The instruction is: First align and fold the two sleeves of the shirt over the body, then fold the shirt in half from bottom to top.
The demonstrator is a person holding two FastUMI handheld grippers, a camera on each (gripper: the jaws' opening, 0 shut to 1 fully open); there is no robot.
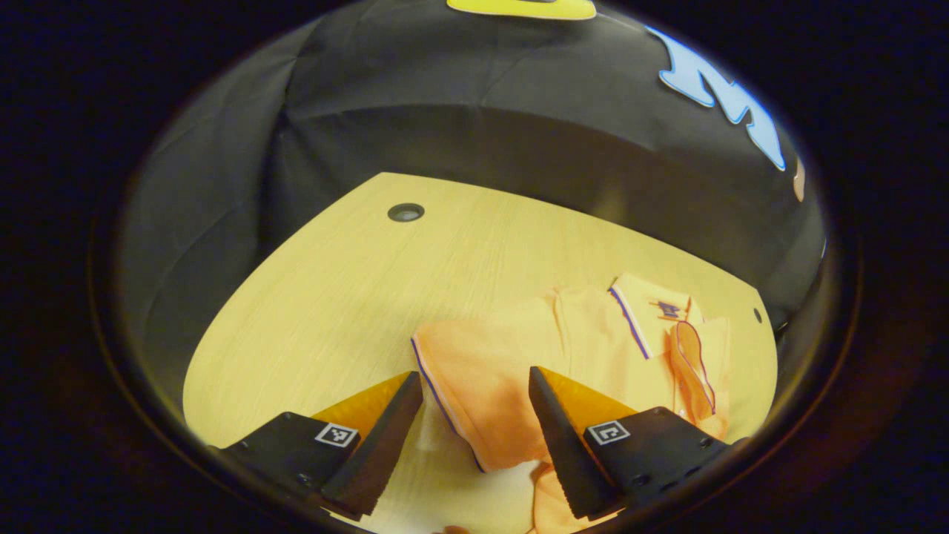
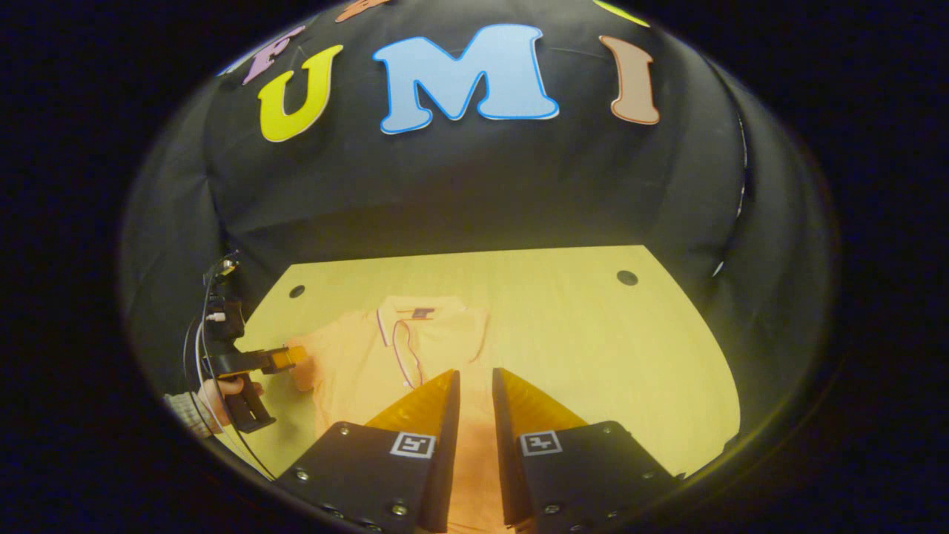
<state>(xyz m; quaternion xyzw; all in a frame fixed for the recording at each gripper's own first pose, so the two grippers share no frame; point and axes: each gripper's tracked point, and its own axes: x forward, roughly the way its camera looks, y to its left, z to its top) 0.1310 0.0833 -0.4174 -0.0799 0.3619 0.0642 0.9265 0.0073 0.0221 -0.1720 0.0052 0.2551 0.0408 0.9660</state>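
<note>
Left gripper view: the left claw (image 1: 474,404) stands wide open with the shirt's (image 1: 593,334) near sleeve (image 1: 482,393) lying between its two fingers; neither finger presses on the cloth, so nothing is held. The open stance straddling the cuff looks meant for pinching that sleeve and carrying it over the body. The shirt lies flat on the desk (image 1: 334,297), toward its right edge, collar (image 1: 652,311) at the far end.

Right gripper view: the right claw (image 2: 474,389) is nearly closed, a narrow gap left, poised over the lower body of the shirt (image 2: 385,356); whether it pinches cloth I cannot tell. The shirt's long axis runs from the near edge toward the far edge, collar (image 2: 415,315) pointing at the booth wall. The left claw (image 2: 289,360) sits at the sleeve by the desk's (image 2: 593,348) left edge.
</note>
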